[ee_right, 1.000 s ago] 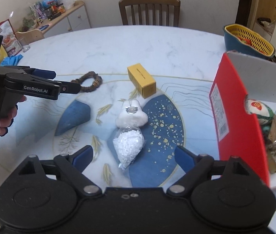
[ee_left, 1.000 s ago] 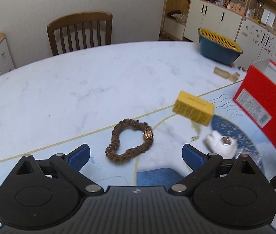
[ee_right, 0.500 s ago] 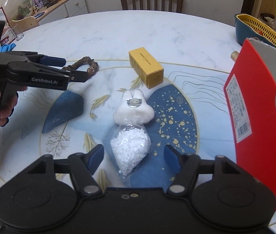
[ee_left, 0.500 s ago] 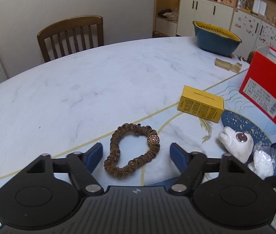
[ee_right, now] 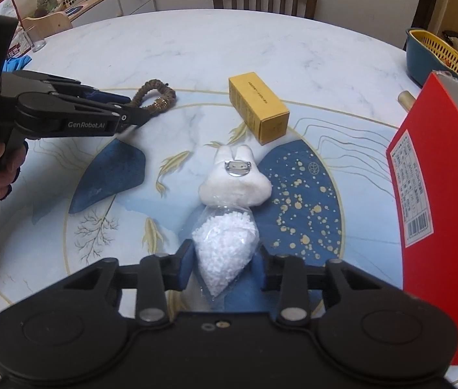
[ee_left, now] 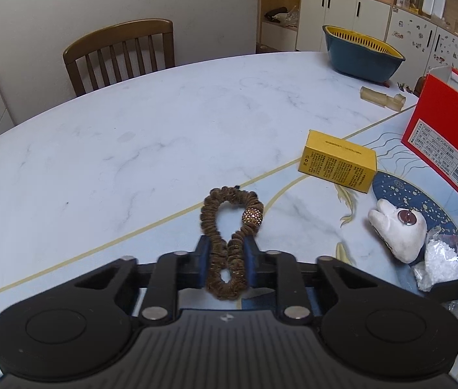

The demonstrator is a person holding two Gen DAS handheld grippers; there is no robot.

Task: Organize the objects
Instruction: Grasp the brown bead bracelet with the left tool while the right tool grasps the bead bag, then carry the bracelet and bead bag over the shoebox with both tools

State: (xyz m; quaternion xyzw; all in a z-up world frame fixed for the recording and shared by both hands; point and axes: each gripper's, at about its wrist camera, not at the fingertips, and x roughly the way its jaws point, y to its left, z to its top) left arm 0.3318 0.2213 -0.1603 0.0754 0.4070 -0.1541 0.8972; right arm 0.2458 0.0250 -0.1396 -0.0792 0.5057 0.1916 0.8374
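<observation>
My left gripper [ee_left: 227, 259] is shut on a brown hair scrunchie [ee_left: 229, 227] with a glittery bead, pinching it into a figure eight on the table; it also shows from the side in the right wrist view, left gripper [ee_right: 131, 115]. My right gripper [ee_right: 224, 265] points down at a clear bag of white pellets [ee_right: 225, 240]. Its jaws are closing, with the bag between the blue pads and not visibly squeezed. A white bunny plush [ee_right: 235, 181] lies just beyond the bag, and a yellow box [ee_right: 258, 110] beyond that.
An open red box [ee_right: 439, 210] stands at the right of the marble table [ee_left: 131, 136]. A blue and yellow basket [ee_left: 361, 52] and a beige piece [ee_left: 381, 97] sit farther back. A wooden chair [ee_left: 122, 55] is at the far edge. A hand [ee_right: 2, 168] holds the left gripper.
Both grippers' jaws have closed in from wide open. The left ones now pinch the scrunchie, which was a loose ring. The right gripper has sunk toward the pellet bag.
</observation>
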